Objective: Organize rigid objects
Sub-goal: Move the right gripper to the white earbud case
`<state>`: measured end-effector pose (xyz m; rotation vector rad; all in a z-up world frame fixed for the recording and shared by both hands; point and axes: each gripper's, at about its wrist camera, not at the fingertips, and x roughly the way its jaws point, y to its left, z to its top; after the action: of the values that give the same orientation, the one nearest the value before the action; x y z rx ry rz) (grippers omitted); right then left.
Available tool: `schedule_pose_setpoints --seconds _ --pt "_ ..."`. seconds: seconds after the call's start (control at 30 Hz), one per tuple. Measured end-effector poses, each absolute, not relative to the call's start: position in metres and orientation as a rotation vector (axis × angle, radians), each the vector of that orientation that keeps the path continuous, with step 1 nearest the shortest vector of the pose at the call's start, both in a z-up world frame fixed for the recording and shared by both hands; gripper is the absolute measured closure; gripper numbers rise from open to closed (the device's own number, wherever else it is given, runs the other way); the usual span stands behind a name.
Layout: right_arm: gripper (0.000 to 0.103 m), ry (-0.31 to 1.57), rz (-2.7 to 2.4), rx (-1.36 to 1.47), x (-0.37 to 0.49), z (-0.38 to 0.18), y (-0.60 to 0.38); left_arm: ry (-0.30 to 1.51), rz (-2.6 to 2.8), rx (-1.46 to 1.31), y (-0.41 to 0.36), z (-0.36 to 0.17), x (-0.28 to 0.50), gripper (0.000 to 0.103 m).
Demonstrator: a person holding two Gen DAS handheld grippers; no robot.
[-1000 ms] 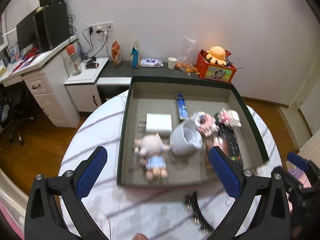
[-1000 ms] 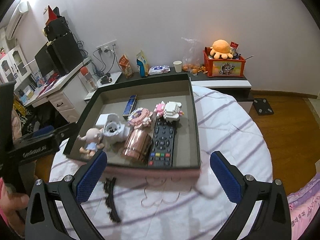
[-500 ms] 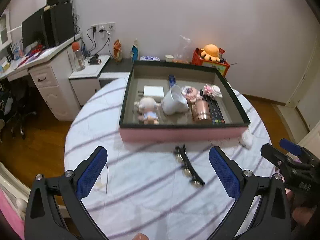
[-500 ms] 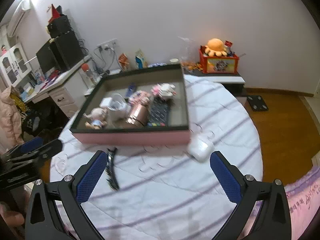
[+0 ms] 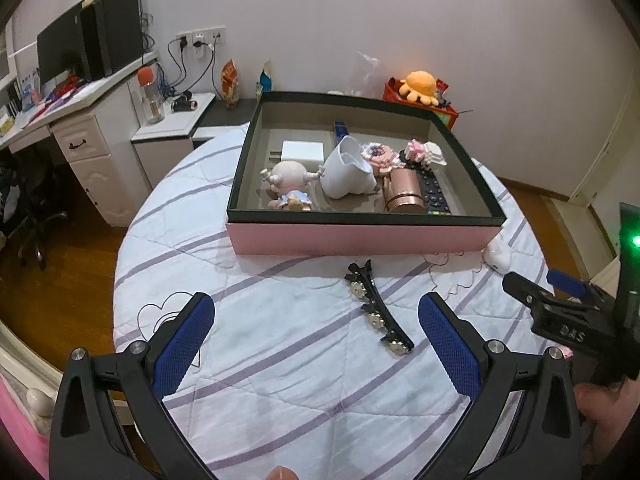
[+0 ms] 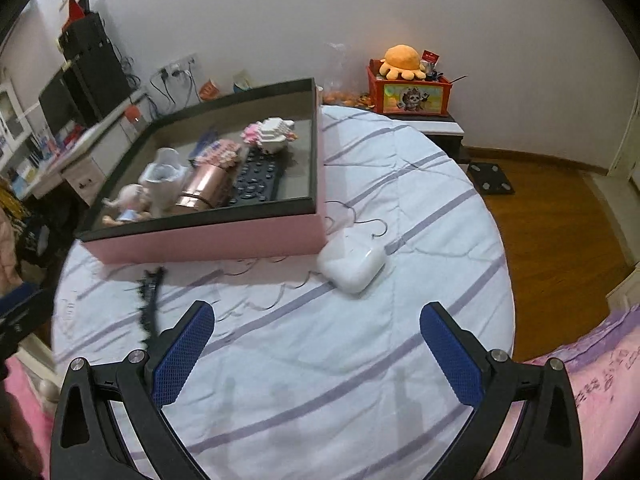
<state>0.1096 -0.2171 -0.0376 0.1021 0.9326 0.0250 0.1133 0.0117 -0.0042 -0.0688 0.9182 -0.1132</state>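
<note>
- Closest in, both sets of tongs were spread wide with nothing between the blue pads: the left tongs and the right tongs both hung over the striped white quilted cover on the round worktop.
- Next out, the long black hair clip with little sparkly studs lay flat on the cover, just ahead of the left tongs and a bit toward their right-hand pad. Its long axis ran diagonally, far end up-left, near end down-right, so I'd guess the left tongs would need a twist to pinch across it.
- The small white glossy earbuds case sat ahead of the right tongs, just beside the box's near right corner, so that one looked like the right side's job.
- Farthest, the shallow pink box with the black rim already held a doll, cup, remote and other bits.
</note>
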Motion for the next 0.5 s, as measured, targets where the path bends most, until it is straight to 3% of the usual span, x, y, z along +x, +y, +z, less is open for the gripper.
schedule_pose_setpoints --seconds 0.3,0.5 --pt "0.000 0.991 -0.027 0.051 0.151 -0.074 -0.237 0.976 -0.100 -0.083 0.011 -0.029 0.141 0.000" --pt "0.013 0.978 -0.027 0.029 0.161 -0.081 -0.239 1.007 -0.108 -0.068 0.003 -0.040 0.152 0.000"
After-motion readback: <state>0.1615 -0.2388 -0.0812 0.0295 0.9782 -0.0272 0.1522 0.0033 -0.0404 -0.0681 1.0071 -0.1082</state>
